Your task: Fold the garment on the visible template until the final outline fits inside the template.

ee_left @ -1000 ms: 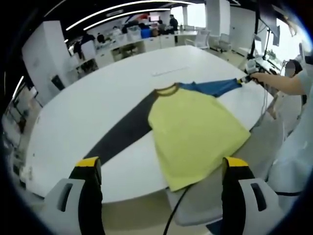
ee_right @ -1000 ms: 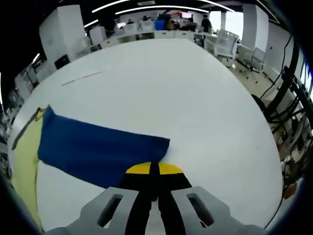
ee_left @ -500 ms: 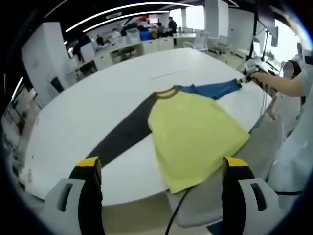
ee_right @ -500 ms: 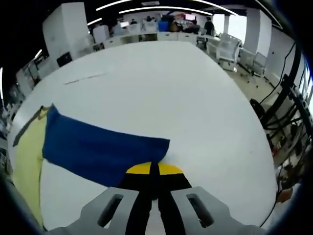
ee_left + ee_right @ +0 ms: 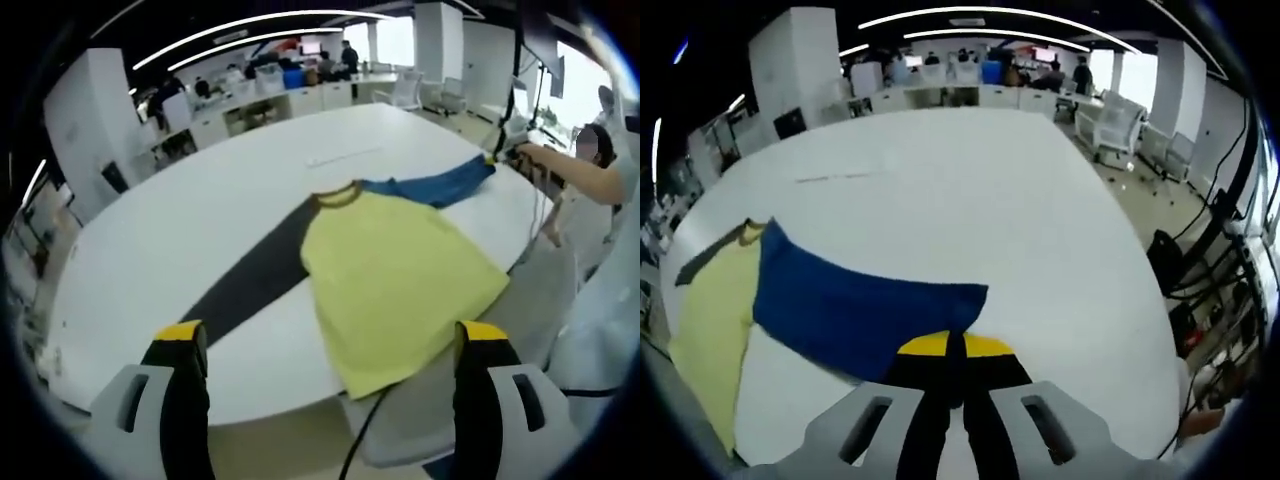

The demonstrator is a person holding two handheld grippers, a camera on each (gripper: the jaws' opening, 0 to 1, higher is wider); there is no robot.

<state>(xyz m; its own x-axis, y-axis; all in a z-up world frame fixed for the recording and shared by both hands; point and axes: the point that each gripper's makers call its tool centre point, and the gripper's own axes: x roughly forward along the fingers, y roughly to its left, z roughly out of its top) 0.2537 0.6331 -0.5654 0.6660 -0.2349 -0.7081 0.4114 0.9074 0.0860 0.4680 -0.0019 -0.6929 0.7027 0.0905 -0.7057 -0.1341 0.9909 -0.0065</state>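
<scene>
Since a second ago you have lifted the blue sleeve (image 5: 855,315) a little off the white table (image 5: 970,200): in your right gripper view its free edge now hangs higher and farther toward the shirt body, and in your left gripper view the sleeve end sits higher against the far table edge than it did.

Your right gripper (image 5: 955,345) has its yellow-tipped jaws closed together on the cuff end of that sleeve; the cloth runs away from the tips to the left and forward, ending at the yellow body (image 5: 710,320) of the garment.

Your left gripper (image 5: 330,345) is held back from the table with its jaws spread wide and nothing between them. The garment (image 5: 395,275) lies ahead of it, well apart from the tips: yellow body straight ahead with its hem draping over the near table edge, dark sleeve (image 5: 250,280) stretched flat toward the left jaw's side, blue sleeve reaching off to the far right.

There your right hand (image 5: 525,152) and forearm (image 5: 580,172) extend over the table edge, level with the sleeve end.
</scene>
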